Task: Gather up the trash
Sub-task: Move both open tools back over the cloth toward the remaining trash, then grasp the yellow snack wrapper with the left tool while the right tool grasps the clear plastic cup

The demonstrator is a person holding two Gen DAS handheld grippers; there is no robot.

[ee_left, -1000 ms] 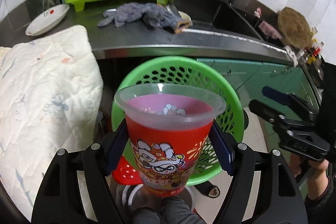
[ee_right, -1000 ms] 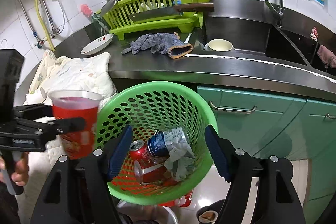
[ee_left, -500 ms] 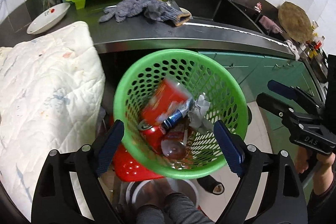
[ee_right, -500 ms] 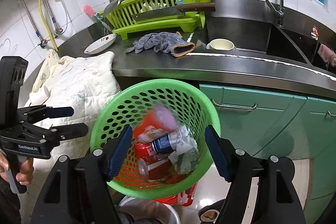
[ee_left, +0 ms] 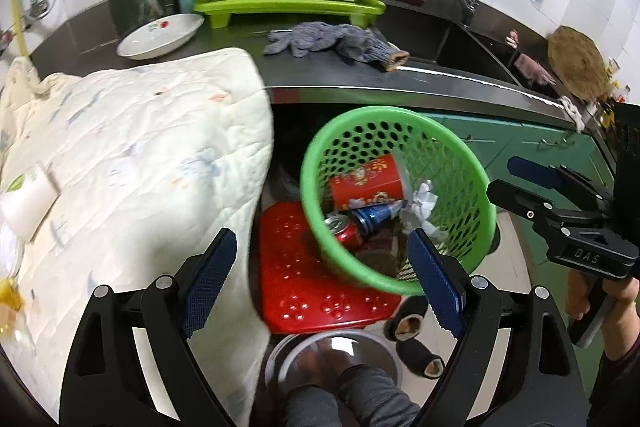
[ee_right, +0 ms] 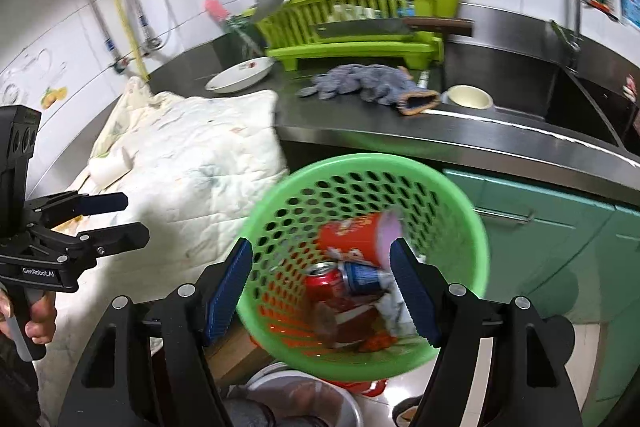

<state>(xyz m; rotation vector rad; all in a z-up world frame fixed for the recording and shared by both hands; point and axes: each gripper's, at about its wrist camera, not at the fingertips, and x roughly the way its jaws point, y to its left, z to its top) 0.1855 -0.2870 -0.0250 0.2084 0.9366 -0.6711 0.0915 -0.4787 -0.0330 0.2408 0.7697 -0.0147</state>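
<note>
Left wrist view shows the red cup (ee_left: 366, 181) lying on its side inside the green basket (ee_left: 472, 187), the left gripper (ee_left: 320, 277) empty, jaws wide. The right gripper (ee_right: 322, 291) is open too. Next, reach left of the basket for the white tube (ee_left: 28, 201) on the quilt (ee_left: 140, 155), approaching slowly.

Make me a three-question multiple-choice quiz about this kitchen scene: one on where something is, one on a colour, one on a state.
1. Where is the red cup?
A. On the counter
B. Inside the basket
C. In the dish rack

2. What colour is the basket?
A. Blue
B. Green
C. White

3. What is the left hand-held gripper doing?
A. Open, holding nothing
B. Clamped on the cup
C. Clamped on a glove

Answers:
1 B: it lies on its side among the cans.
2 B: its perforated wall is bright green.
3 A: its jaws stand wide apart, having just been opening, with nothing between them.
</note>
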